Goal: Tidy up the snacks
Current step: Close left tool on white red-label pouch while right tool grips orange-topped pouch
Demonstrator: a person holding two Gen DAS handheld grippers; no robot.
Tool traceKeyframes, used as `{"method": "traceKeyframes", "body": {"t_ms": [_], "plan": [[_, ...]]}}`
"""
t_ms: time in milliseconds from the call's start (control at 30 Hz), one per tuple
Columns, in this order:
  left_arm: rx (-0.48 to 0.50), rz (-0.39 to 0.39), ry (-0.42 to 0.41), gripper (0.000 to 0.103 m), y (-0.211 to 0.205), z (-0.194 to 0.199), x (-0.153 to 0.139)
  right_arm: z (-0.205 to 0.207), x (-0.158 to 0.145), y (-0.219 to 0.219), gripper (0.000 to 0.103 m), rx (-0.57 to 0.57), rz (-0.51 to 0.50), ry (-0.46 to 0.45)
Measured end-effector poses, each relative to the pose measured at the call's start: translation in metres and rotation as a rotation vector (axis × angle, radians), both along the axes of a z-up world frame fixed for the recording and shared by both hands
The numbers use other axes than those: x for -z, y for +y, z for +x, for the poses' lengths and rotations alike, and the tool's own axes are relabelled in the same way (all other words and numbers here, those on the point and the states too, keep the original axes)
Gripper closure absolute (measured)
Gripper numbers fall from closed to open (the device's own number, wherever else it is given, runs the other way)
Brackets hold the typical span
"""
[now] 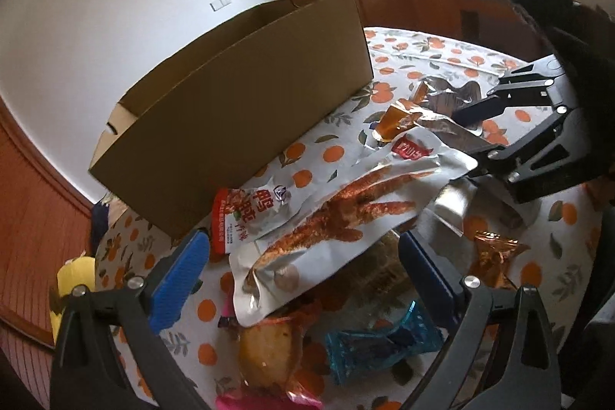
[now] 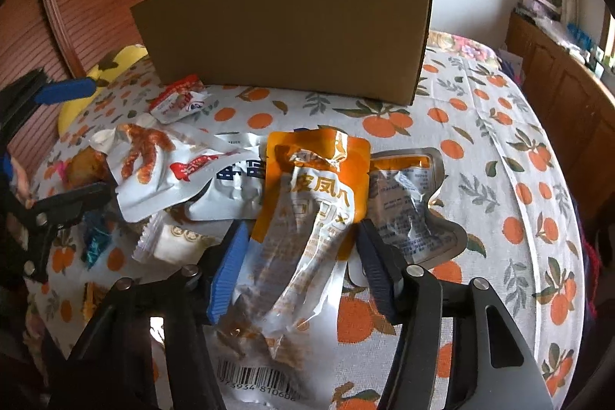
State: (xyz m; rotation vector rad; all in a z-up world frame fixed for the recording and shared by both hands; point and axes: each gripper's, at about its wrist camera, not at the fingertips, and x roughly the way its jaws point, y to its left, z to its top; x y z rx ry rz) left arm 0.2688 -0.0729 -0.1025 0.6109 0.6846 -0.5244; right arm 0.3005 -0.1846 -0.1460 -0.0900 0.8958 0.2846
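Note:
On the orange-print tablecloth lies a heap of snack packets in front of a tall cardboard box, the same box in the left wrist view. My right gripper is shut on an orange-and-silver pouch, its pads pressing the crumpled sides. My left gripper stands wide open over a white chicken-feet pouch, which lies between its fingers untouched. The right gripper shows at the heap's far side in the left wrist view. The left gripper shows at the left edge of the right wrist view.
A red-and-white packet lies against the box. A blue wrapper, a golden bun packet and an orange foil wrapper lie near the left gripper. A silver pouch lies right of the orange one. Wooden cabinets stand beyond.

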Motion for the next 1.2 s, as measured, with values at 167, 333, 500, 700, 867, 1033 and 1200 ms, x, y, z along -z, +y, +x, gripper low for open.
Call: {"method": "traceKeyframes", "body": {"t_ms": [167, 333, 500, 700, 867, 1033, 1200], "plan": [[0.03, 0.017, 0.059, 0.01, -0.012, 0.015, 0.003, 0.0, 0.001, -0.002, 0.045, -0.002, 0.012, -0.001], [0.041, -0.05, 0.172, 0.033, -0.017, 0.032, 0.002, -0.002, 0.002, -0.002, 0.045, -0.004, 0.02, -0.009], [0.016, -0.13, 0.238, 0.064, -0.013, 0.045, 0.0, -0.003, 0.001, -0.003, 0.045, -0.006, 0.031, -0.01], [-0.01, -0.145, 0.221, 0.077, -0.014, 0.05, -0.002, -0.003, 0.001, -0.005, 0.045, -0.008, 0.043, -0.011], [-0.029, -0.139, 0.199, 0.083, -0.02, 0.053, -0.002, -0.003, 0.003, -0.001, 0.045, -0.016, 0.001, -0.012], [-0.045, -0.183, 0.172, 0.086, -0.012, 0.045, -0.015, -0.004, 0.001, 0.002, 0.057, -0.009, 0.005, -0.016], [-0.057, -0.219, 0.147, 0.087, -0.004, 0.034, -0.024, -0.009, -0.005, 0.002, 0.063, -0.013, -0.001, -0.03]]}}
